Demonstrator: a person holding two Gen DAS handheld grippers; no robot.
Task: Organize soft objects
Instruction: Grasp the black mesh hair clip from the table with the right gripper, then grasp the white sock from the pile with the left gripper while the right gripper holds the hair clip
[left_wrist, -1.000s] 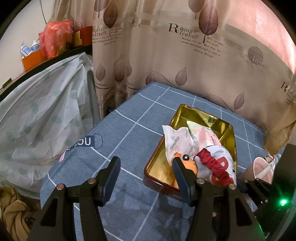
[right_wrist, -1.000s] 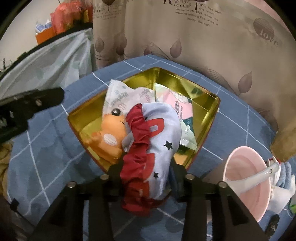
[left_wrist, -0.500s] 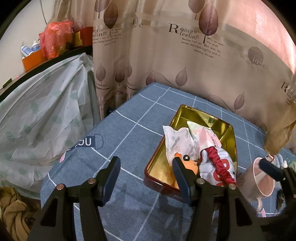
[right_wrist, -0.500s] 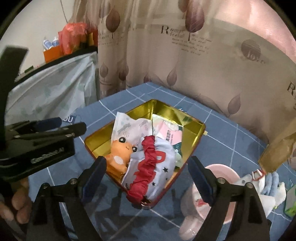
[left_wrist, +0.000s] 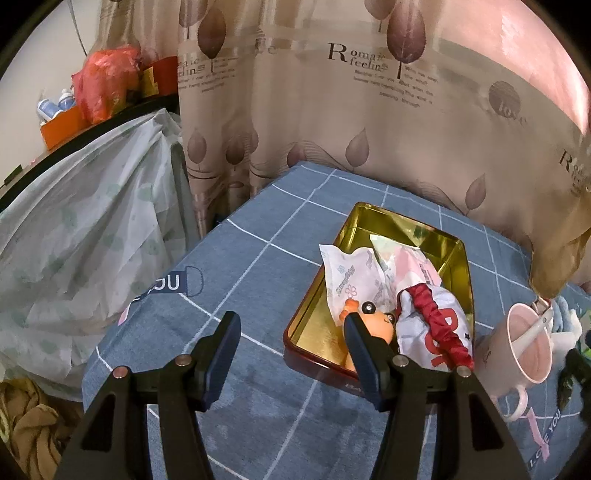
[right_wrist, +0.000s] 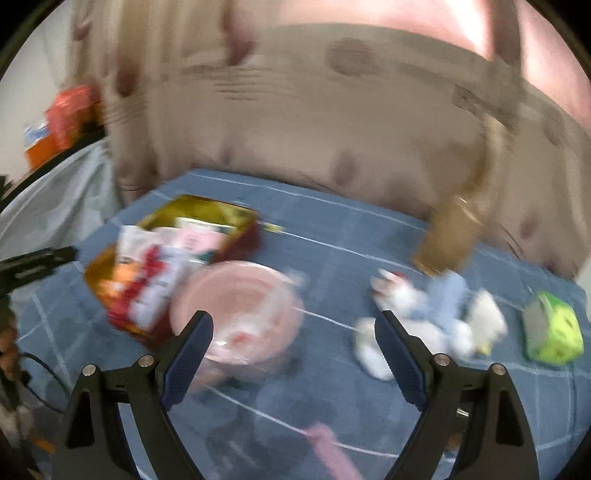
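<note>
From the left wrist view, the left gripper (left_wrist: 291, 343) hangs over the blue checked cloth of the desk (left_wrist: 258, 266), its jaws spread with nothing between them. Just past its right finger sits the gold tin (left_wrist: 448, 254), near the desk's far edge by the leaf-print curtain (left_wrist: 332, 110). Inside the tin: a white tissue pack (left_wrist: 347, 280) leaning on the left wall, a pink packet (left_wrist: 413, 262) behind it, an orange plush toy (left_wrist: 373, 325) at the near end, and a white cloth with a red ruffled band (left_wrist: 436, 325) draped over the near right corner. Right of the tin stands a pink mug (left_wrist: 528, 347) with a white spoon (left_wrist: 535, 328) in it.

Over to the right wrist view, and it's badly blurred. The right gripper (right_wrist: 293, 341) has just been opening; its jaws stand wide apart and empty above the desk. Behind its left finger is the pink mug, with the tin and its soft load to the left. Towards the right edge lie a blue-and-white plush toy (right_wrist: 443, 314) and, further right, a lime-green soft cube (right_wrist: 554, 332), both on the cloth outside the tin.
</note>
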